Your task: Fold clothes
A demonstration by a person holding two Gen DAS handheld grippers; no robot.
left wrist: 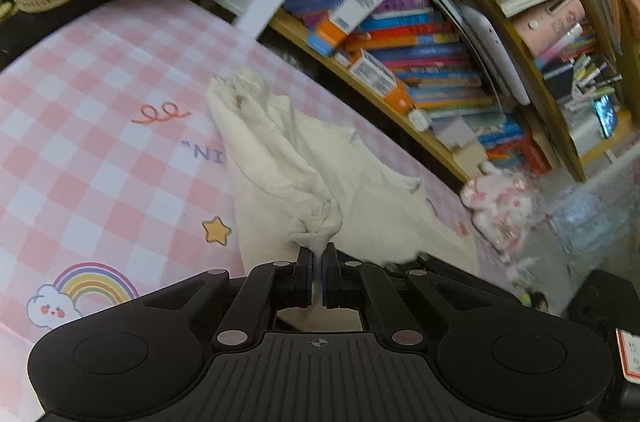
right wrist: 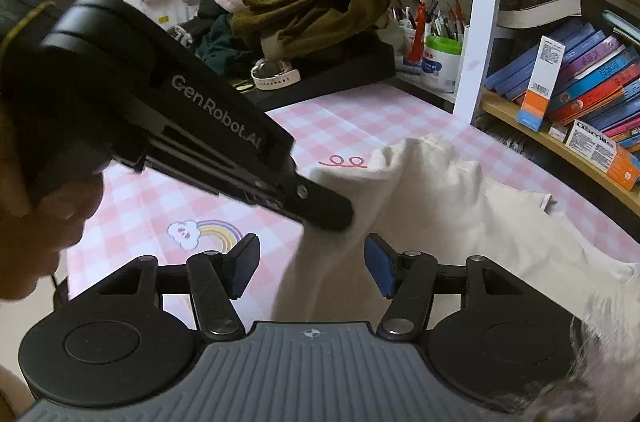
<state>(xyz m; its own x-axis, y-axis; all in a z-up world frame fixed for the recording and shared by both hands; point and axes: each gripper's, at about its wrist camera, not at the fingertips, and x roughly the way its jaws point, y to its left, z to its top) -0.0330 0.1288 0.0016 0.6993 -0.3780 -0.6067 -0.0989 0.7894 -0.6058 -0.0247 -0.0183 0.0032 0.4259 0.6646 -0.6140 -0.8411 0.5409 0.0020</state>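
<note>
1. Left hand-held gripper (left wrist: 319,264): pinching a bunched corner of the cream garment (left wrist: 304,166), lifting it off the pink checked surface (left wrist: 100,126).
2. Right hand-held gripper (right wrist: 310,268): fingers spread, straddling hanging cloth; pinching a flat edge is advisable.

"GenRobot.AI" runs in pale letters along the black body of the left gripper (right wrist: 332,218), up-left of the open right jaws. The pink checked mat (left wrist: 100,70) reads "NI" ahead-left of the closed jaws.
</note>
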